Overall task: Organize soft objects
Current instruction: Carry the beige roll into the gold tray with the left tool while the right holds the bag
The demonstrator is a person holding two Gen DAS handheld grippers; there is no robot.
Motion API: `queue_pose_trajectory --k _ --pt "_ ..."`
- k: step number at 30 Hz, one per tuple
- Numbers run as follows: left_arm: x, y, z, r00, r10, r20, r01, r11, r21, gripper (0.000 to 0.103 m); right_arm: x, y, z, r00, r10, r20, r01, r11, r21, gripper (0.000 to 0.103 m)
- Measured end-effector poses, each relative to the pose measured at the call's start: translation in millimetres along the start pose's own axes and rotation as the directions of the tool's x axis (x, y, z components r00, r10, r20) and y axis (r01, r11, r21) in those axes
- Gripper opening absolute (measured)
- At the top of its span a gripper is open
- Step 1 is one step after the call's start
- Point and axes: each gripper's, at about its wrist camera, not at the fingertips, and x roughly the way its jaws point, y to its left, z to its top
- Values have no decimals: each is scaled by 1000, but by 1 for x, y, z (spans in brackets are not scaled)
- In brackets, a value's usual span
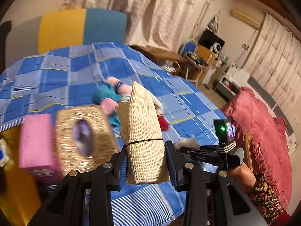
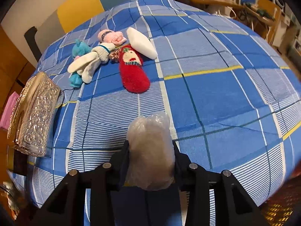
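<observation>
The left gripper [image 1: 148, 166] clamps a beige mesh roll [image 1: 144, 131] bound by a black band; the right gripper [image 2: 151, 163] clamps a crinkled clear bag [image 2: 150, 150]. Both hang above the blue checked bed [image 2: 216, 94].

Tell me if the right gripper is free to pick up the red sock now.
Probably not: the right gripper is shut on a plastic-wrapped bundle. The red sock lies uncovered on the bedsheet.

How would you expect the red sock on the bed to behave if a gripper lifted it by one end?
The red sock looks fuzzy and knitted, so it would probably droop. It lies flat, so rolling seems unlikely. It looks light, and its fuzzy surface should grip rather than slip.
</observation>
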Motion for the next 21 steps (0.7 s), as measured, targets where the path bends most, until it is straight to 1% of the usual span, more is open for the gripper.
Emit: queue_pose_trajectory --k 2,5,9,11,12,13,15,19,21 --pt "-18 20 0 999 12 32 -11 999 -40 36 -4 -1 1 1000 8 27 -8 1000 3 40" --pt "-44 57 -2 995 57 77 -49 993 -104 36 -7 -3 1 999 14 51 -15 1000 13 40" --pt "-62 111 -11 987 134 89 -116 975 -187 36 -9 -2 -1 995 35 90 -38 999 30 40" --pt "-63 141 -17 984 167 70 -147 962 -230 36 -12 1 -4 992 50 118 -54 998 30 40" --pt "-62 159 -22 981 189 52 -169 951 -257 36 -13 3 -6 990 54 130 -58 998 31 40" --pt "-58 175 -26 980 195 34 -178 942 -283 36 -16 5 -8 988 56 142 -61 998 34 40" --pt "-50 206 -35 980 200 -7 -191 924 -330 36 -22 10 -13 986 55 158 -61 997 37 40" --pt "-34 251 -53 976 204 -78 -218 885 -412 36 -40 19 -21 978 49 202 -62 996 58 40" --pt "-27 265 -58 975 199 -100 -222 881 -419 36 -50 23 -23 973 57 224 -74 995 71 40"
